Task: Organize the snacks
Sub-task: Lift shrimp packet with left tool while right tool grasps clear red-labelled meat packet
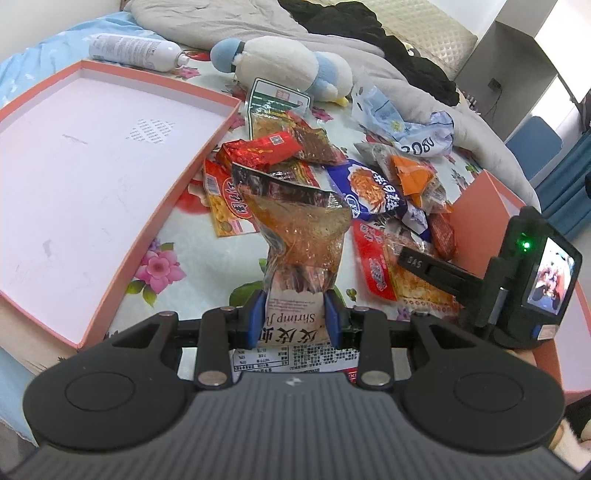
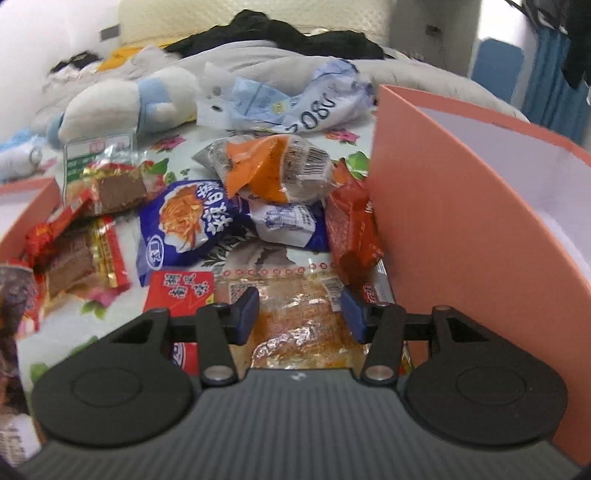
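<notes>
While the left gripper (image 1: pixel 294 314) has its blue pads (image 1: pixel 256 318) pressed on both sides of a crumpled clear-and-silver shrimp snack packet (image 1: pixel 303 236), that packet stands up out of the jaws above the flowered bed sheet (image 1: pixel 192 258). The right gripper (image 2: pixel 301 314) hangs with its jaws apart over a flat clear packet of orange-brown snack with a red printed edge (image 2: pixel 299 306); the pads (image 2: pixel 246 314) stand on either side of it without pressing it, and whether they rest on its surface cannot be told. Just right of that packet rises the salmon-pink wall of an open cardboard box (image 2: pixel 436 229) with a white interior. Beyond the grippers lies the loose pile of snacks: a blue noodle-print bag (image 2: pixel 184 221), a dark red packet (image 2: pixel 351 229) against the box wall, an orange-and-clear wrapped packet (image 2: pixel 273 170) on top, and red-and-gold wrapped bars (image 2: pixel 88 254) to the left. A shallow salmon-pink box lid with white lining (image 1: pixel 110 177) sits left of the pile, nothing inside it. Farther back lie a crumpled white-and-blue plastic bag (image 2: pixel 295 107), a white-and-blue plush toy (image 1: pixel 284 62), a white spray bottle (image 1: pixel 136 50) and a grey quilt (image 1: pixel 221 22).
</notes>
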A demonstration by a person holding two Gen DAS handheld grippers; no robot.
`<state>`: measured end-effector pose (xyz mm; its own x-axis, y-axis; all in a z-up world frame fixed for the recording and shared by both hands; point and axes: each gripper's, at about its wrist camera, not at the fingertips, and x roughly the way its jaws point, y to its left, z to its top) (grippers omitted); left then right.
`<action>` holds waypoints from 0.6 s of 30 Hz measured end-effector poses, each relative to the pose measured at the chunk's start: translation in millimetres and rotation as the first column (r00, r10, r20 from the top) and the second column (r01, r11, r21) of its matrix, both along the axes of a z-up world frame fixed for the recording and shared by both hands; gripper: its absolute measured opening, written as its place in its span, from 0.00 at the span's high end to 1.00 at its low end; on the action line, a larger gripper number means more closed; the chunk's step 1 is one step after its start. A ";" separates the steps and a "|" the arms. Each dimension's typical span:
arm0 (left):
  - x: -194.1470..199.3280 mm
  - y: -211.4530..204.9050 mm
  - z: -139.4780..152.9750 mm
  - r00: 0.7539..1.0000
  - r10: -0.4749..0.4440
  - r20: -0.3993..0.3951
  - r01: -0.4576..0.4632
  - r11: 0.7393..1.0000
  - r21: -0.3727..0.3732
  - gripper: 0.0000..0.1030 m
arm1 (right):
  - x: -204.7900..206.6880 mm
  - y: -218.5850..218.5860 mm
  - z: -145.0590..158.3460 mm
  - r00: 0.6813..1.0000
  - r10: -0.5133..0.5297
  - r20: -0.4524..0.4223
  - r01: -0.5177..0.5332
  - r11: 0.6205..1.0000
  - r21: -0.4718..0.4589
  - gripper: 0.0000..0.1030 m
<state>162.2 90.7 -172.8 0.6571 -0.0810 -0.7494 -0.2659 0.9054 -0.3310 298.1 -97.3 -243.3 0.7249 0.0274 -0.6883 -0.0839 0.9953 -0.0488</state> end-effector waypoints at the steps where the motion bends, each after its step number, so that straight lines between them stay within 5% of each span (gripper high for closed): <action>1: -0.9 0.5 0.9 1.000 0.003 0.003 -0.003 1.000 0.000 0.62 | 0.7 0.6 0.4 1.000 0.015 -0.011 -0.015 1.000 0.008 0.43; 9: -9.1 9.1 7.2 1.000 0.024 0.006 -0.024 1.000 0.013 0.62 | -12.9 6.7 2.7 0.978 0.201 -0.063 -0.198 0.979 0.037 0.41; 18: -23.3 16.5 10.1 0.999 0.027 -0.020 -0.026 0.998 0.062 0.62 | -79.8 15.1 12.9 0.921 0.378 -0.096 -0.373 0.926 0.066 0.41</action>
